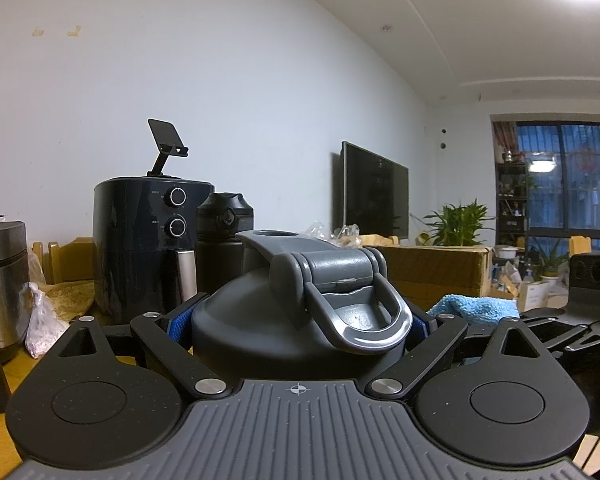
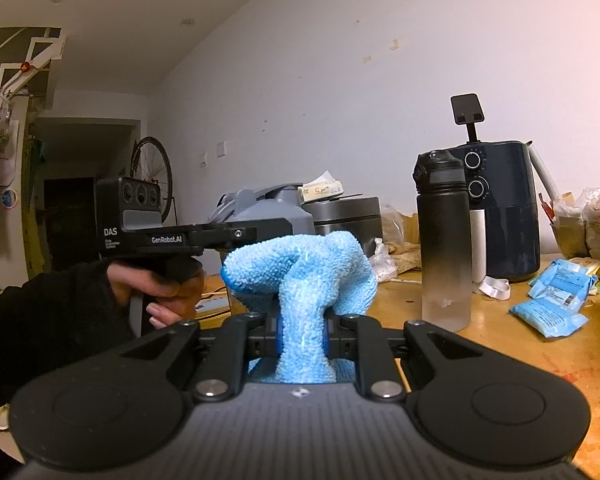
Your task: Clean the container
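Container duty is centring on a squat dark grey plastic jug (image 1: 284, 320) with a flip lid and metal carry loop, which is sitting between the blue-padded fingers (image 1: 180, 318) of the left gripper (image 1: 300, 320), pinched at both flanks. At its three o'clock, the right gripper (image 2: 300, 340) is squeezing a fluffy light blue microfibre cloth (image 2: 300, 276). At eleven o'clock, a dark navy air fryer (image 1: 144, 248) and black sports bottle (image 1: 222, 240) are standing on the wooden table (image 2: 520, 352).
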`<action>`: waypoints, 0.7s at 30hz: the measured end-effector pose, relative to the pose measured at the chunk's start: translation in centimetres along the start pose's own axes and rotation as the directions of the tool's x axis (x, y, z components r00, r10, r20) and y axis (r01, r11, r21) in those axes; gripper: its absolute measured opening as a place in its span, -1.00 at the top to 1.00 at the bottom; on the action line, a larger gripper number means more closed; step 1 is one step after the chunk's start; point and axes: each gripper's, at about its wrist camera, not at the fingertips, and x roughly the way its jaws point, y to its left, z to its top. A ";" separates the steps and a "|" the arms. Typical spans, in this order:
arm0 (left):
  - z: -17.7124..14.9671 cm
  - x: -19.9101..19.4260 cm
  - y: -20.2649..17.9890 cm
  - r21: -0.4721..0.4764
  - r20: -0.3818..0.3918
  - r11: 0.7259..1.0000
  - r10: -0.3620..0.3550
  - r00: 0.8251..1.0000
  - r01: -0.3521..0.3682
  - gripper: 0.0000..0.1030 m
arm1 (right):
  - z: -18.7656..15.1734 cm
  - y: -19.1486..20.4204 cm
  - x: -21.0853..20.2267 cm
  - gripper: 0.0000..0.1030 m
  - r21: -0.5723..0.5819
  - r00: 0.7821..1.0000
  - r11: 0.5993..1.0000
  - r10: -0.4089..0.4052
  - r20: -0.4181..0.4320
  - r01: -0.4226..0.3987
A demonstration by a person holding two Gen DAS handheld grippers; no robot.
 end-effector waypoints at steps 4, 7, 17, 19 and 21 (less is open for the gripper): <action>-0.1 0.0 0.0 -0.001 0.005 1.000 0.002 1.000 -0.002 -0.85 | -0.2 -0.1 -0.1 0.76 0.006 1.000 1.000 -0.003 -0.007 0.003; -0.1 0.0 -0.1 -0.003 0.006 1.000 0.005 1.000 -0.005 -0.85 | -0.4 -0.1 -0.1 0.76 0.009 1.000 1.000 -0.004 -0.009 0.004; 0.1 0.0 -0.8 0.016 0.002 0.998 0.058 0.998 -0.058 -0.87 | -0.5 -0.2 -0.4 0.74 0.018 1.000 1.000 -0.012 -0.003 0.012; 0.1 0.0 -0.8 0.015 -0.001 0.998 0.063 0.998 -0.063 -0.91 | -0.5 -0.2 -0.4 0.74 0.019 1.000 1.000 -0.014 -0.002 0.014; 0.2 0.1 -1.0 0.020 0.001 0.996 0.090 0.996 -0.090 -1.00 | -0.6 -0.3 -0.5 0.74 0.022 1.000 1.000 -0.015 -0.002 0.015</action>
